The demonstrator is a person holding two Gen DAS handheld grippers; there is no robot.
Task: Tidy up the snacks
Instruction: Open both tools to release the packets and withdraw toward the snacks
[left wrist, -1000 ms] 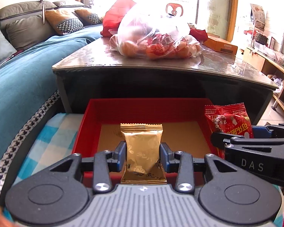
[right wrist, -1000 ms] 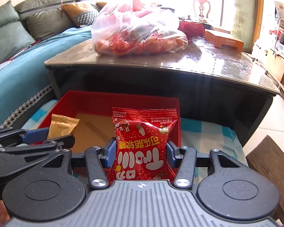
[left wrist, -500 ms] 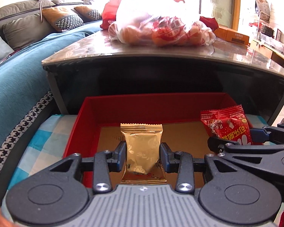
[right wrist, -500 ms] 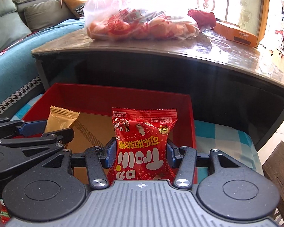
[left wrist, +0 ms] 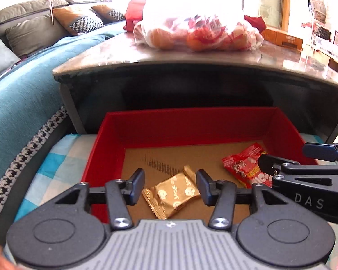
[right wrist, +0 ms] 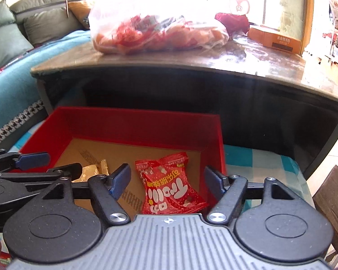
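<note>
While its jaws stand spread with nothing between them, the left gripper (left wrist: 170, 185) hangs over the near side of the red box (left wrist: 191, 123) in the left wrist view, and the gold snack packet (left wrist: 174, 194) lies loose and tilted on the brown cardboard floor of that box, just below the gap in the jaws. At about 3 o'clock from it the red snack packet (left wrist: 245, 167) also lies on the box floor, partly covered by the right gripper (left wrist: 288, 157), which enters from the right edge. Behind the box at 12 o'clock the dark worktop (left wrist: 101, 56) carries a clear plastic bag of snacks (left wrist: 198, 31), with an orange carton (left wrist: 286, 38) towards 2 o'clock and a sofa with cushions (left wrist: 33, 27) at 10 o'clock. From the right wrist view, the right gripper (right wrist: 167, 178) is likewise spread wide and holds nothing; the red snack packet (right wrist: 171, 186) lies flat on the box floor between and under its fingers, near the right wall of the red box (right wrist: 135, 123). At 9 o'clock the gold snack packet (right wrist: 91, 171) shows in part behind the left gripper (right wrist: 54, 164), which reaches in from the left edge. A checked blue cloth (right wrist: 254, 159) lies under the box at 3 o'clock
</note>
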